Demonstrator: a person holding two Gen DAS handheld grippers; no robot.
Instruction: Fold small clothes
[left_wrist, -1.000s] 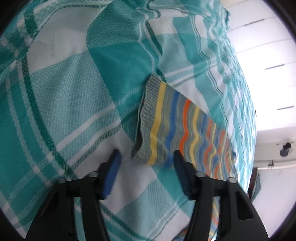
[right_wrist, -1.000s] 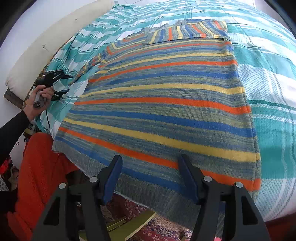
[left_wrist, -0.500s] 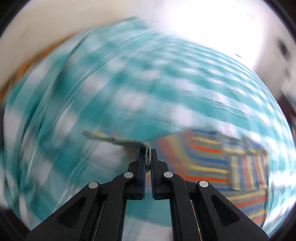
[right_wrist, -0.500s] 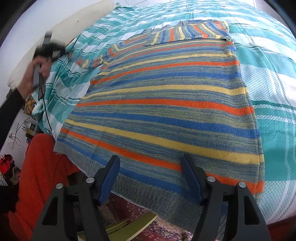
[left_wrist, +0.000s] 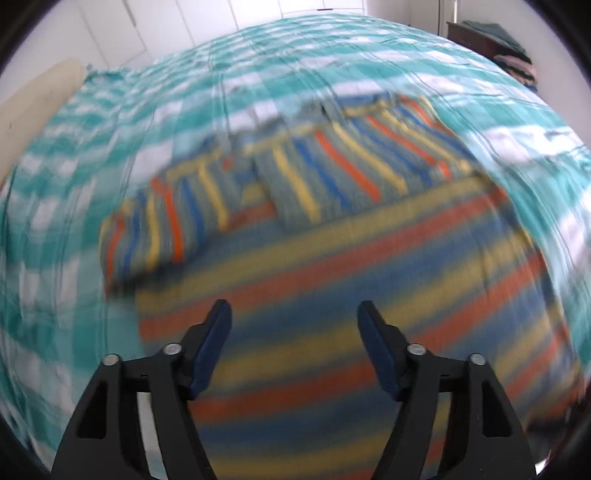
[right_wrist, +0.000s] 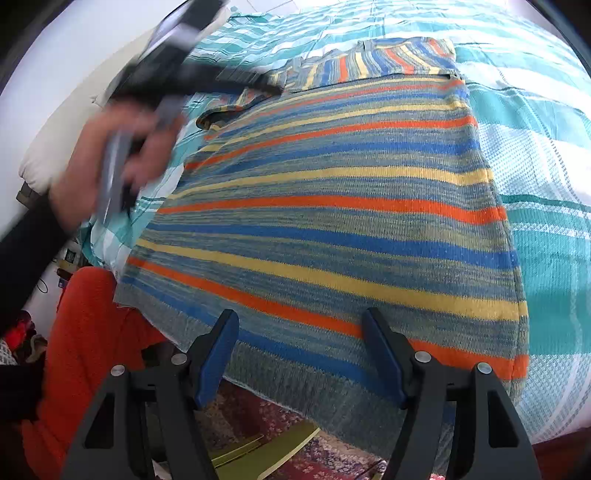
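Change since earlier frames: half a second ago the left gripper (left_wrist: 294, 345) was clenched on the grey ribbed cuff of a sleeve; now its jaws are spread with nothing between them, and the left sleeve (left_wrist: 159, 230) is seen folded across the top of the garment.
Garment: a knitted sweater with orange, yellow, blue and grey-green stripes (right_wrist: 332, 206) is laid flat on the bed, its grey ribbed hem (right_wrist: 317, 384) hanging over the near edge.
Sleeves: both are seen folded inward near the collar end, the right sleeve (left_wrist: 354, 162) lying beside the left one; detail is blurred in the left wrist view.
Bed cover: a teal-and-white checked woven cloth (right_wrist: 546, 155) is spread under the sweater.
Left gripper: released, held above the sweater body; whether it is touching cannot be told. It is held in the person's left hand (right_wrist: 110, 162), motion-blurred in the right wrist view.
Right gripper (right_wrist: 300, 354): released, blue pads apart, positioned over the hem with nothing grasped.
Surroundings: orange trousers (right_wrist: 85, 332) are seen at the bed's near edge, a patterned rug (right_wrist: 258, 421) below.
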